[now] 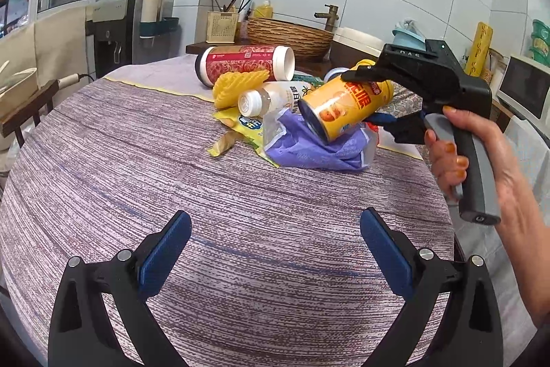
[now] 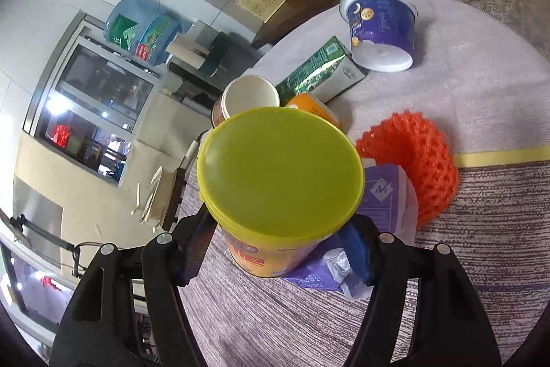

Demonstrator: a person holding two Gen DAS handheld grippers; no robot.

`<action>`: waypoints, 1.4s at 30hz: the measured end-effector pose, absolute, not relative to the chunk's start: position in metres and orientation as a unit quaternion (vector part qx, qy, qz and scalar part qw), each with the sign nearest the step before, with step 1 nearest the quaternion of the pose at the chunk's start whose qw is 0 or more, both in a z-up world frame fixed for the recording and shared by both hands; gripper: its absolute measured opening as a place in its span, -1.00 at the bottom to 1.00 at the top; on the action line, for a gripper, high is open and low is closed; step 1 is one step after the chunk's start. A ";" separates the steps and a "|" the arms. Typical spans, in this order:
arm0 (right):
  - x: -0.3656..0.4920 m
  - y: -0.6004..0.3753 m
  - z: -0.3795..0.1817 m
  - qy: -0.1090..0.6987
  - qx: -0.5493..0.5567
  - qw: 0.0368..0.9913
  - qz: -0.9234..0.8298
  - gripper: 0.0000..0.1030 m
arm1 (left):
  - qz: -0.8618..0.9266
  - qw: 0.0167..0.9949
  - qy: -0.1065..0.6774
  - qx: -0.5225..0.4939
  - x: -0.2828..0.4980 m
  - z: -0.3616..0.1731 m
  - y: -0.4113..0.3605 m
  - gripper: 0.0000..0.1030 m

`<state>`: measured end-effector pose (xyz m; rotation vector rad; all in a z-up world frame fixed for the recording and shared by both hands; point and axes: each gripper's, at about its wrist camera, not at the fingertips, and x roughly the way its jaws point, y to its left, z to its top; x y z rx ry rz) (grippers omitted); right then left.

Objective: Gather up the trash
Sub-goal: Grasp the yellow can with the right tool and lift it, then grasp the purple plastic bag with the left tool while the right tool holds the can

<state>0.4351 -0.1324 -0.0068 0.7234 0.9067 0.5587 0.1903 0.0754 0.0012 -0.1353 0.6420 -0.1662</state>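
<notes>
right claw grips yellow can; left claw wide over striped tablecloth

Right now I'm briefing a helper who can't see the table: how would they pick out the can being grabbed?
On the round table with the striped purple cloth, find the trash pile at its far side. The yellow can sits tilted between the right gripper pads, above a purple bag; only it has a yellow-green lid.
</notes>
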 end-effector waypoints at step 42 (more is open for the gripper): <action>0.300 -0.206 0.011 0.335 0.069 0.911 0.231 0.30 | -0.077 0.903 0.392 -0.158 0.343 -0.006 0.054 0.09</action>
